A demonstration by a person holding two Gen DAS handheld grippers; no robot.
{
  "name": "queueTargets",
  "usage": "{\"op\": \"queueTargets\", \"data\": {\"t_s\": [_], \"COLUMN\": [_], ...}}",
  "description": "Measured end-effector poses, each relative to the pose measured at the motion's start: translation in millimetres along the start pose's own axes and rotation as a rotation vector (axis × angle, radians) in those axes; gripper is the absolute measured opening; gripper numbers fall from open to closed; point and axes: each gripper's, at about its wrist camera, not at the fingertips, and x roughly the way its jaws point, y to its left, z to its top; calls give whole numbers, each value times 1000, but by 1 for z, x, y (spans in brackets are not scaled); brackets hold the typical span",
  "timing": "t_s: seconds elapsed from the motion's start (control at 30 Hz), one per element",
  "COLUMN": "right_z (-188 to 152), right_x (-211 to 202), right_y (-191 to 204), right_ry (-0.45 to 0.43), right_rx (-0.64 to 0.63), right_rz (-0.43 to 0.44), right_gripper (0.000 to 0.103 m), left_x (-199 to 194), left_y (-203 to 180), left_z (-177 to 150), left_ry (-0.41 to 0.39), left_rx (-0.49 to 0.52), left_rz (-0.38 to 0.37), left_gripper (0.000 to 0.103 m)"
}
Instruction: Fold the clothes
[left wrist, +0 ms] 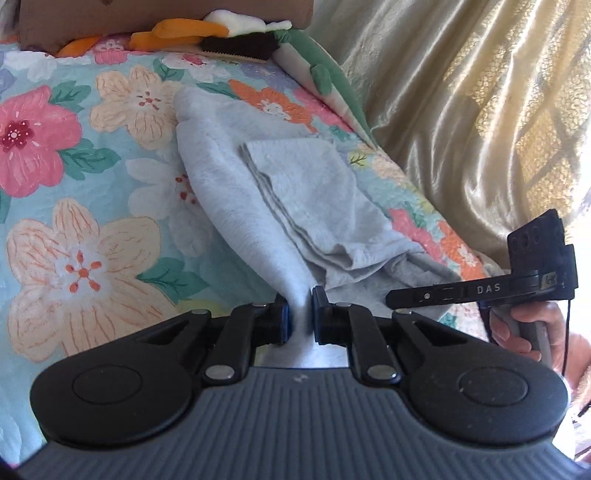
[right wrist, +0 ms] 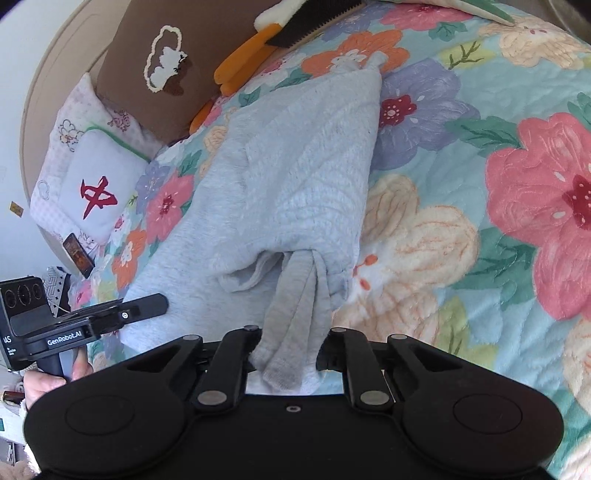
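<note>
Two grippers each grip the same pale grey garment, which lies on a floral quilt covering a bed.

From the left wrist view, open quilt stretches away to the left of the garment, while on the right the bed's edge runs close beside it, with a cream curtain hanging just past that edge. At the far end sit an orange and white plush toy, a dark brush and a green plush piece. The left gripper points forward along the bed, its pads clenched on a pinched, raised ridge of the grey cloth. A folded flap with a stitched hem lies on top of the garment's body. At the right, the right gripper shows side-on in a hand; from here its grip cannot be made out.

From the right wrist view, broad free quilt lies to the right of the garment; to the left are a white cushion with a red character, a brown cushion and a phone near the bed's edge. The right gripper holds a bunched, ribbed band of the cloth between its fingers, the folds hanging over them. The left gripper sits at the lower left, beside the garment's near corner.
</note>
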Motion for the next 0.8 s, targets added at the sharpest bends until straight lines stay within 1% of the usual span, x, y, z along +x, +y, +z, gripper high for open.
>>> {"op": "queueTargets", "data": {"t_s": [0.1,0.23,0.3,0.33,0.37,0.43,0.47,0.53,0.57,0.6,0.67,0.73,0.77,0.8], "right_z": [-12,-25,-27,-27,-26,-20,-17,-10,-7,-4,1,2,2,2], "right_x": [-14,-30,-34,-33,-31,-31,-31,-35,-36,-37,-39,-41,-43,-44], "right_y": [7,8,9,9,10,11,12,19,22,25,26,23,21,19], "right_ry": [12,30,33,31,29,12,3,-14,-18,-23,-31,-41,-46,-51], "right_rx": [14,102,105,98,101,120,129,106,92,81,81,103,115,127], "right_rz": [20,49,36,22,15,36,47,57,58,56,59,64,66,68], "right_gripper": [17,17,17,17,17,17,17,17,17,17,17,17,17,17], "left_x": [-1,5,14,20,27,38,43,48,48,48,47,43,40,37], "left_y": [-2,-7,-10,-8,-5,4,9,18,22,26,33,32,31,28], "left_z": [-3,-16,-20,-21,-22,-26,-27,-31,-33,-35,-38,-38,-38,-36], "left_ry": [12,75,129,157,186,245,268,281,276,271,258,239,225,203], "left_rx": [-22,-30,-8,-23,-40,-91,-117,-170,-209,-249,-326,-313,-301,-279], "left_rz": [-34,-75,-56,-32,-12,14,25,27,7,-13,-61,-112,-127,-122], "left_gripper": [11,11,13,13,17,32,43,46,51,58,67,60,35,7]}}
